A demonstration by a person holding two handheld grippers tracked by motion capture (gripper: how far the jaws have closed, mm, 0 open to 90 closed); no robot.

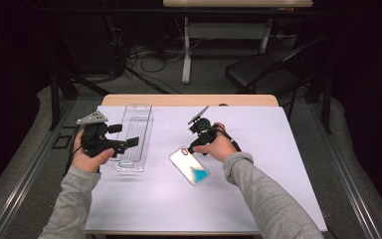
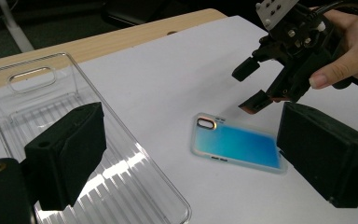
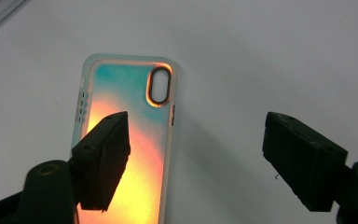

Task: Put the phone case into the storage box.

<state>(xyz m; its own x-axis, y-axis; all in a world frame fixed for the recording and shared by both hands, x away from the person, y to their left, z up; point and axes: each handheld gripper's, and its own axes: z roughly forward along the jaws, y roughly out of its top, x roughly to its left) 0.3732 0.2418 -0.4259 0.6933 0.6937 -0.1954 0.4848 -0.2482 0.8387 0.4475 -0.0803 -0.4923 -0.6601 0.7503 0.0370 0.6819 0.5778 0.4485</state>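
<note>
Two black jaws of my right gripper (image 3: 193, 158) stand spread above the phone case (image 3: 126, 140), one over its coloured back, the other over bare table (image 1: 278, 164); nothing is pinched yet. That case lies flat on the white surface, just right of the clear plastic tray (image 1: 135, 134), apart from it. My left gripper (image 1: 122, 135) hangs over the tray, jaws spread and empty. I judge the work barely begun: reach nearly done, while the grasp, lift and probably placing into the tray remain.

phone case (image 1: 189, 166) flat on table (image 1: 258, 189) — clear tray (image 1: 134, 137) to its left
</note>
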